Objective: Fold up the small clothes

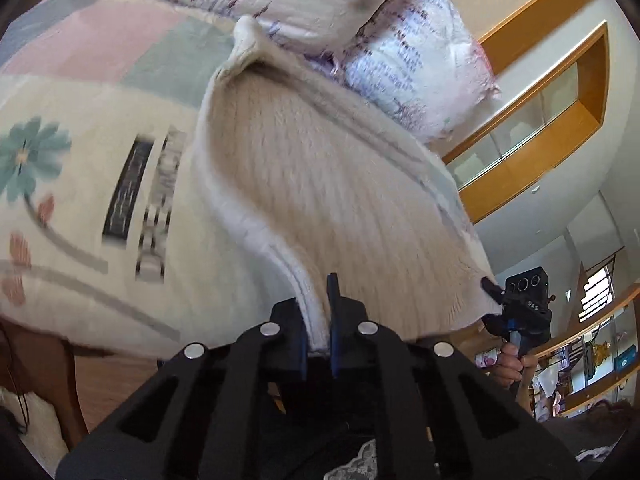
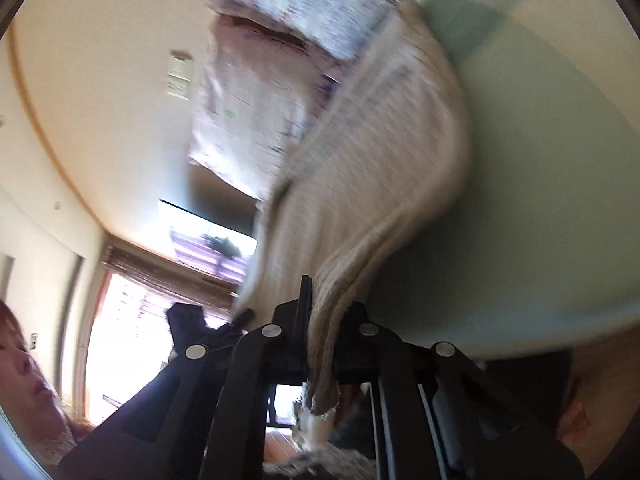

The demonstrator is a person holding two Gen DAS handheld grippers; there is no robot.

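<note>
Left wrist view: left gripper [image 1: 318, 320] and right gripper [image 1: 494, 290] each pinch the cream ribbed knit garment [image 1: 320, 184] (far end trailing on the pastel floral blanket [image 1: 80, 160]); judging by this, folding barely begun

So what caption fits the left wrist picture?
Left gripper pinches the cream knit garment above the flowered blanket.

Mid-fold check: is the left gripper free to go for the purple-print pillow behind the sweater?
Probably not: the left gripper is shut on the cream knit sweater, which drapes between it and the purple-print pillow.
</note>
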